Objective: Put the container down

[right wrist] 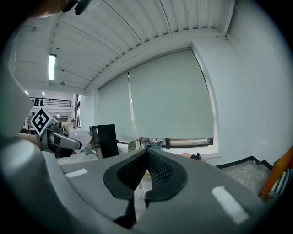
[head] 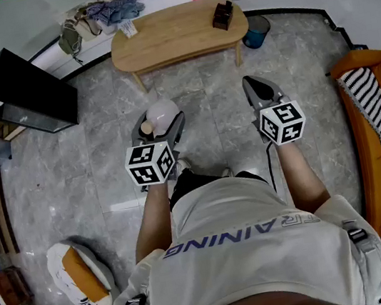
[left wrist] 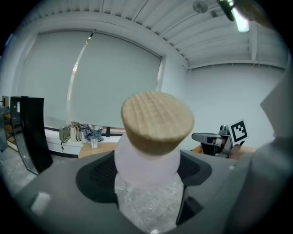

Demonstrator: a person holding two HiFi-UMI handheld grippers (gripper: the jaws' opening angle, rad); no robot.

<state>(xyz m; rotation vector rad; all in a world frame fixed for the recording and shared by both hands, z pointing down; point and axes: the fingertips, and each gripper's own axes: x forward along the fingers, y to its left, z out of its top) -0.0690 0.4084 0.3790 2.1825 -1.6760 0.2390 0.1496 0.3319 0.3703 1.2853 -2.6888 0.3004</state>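
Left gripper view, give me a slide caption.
Left gripper clamps a white container with a cork stopper, window blind behind.

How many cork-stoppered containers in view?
1. The container, pale with a cork stopper, is gripped in the left gripper's jaws. None shows on the wooden table, though the clutter beyond it could hide more.

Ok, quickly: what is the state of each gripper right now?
Left gripper: jaws closed on the container.
Right gripper: jaws closed, holding nothing.
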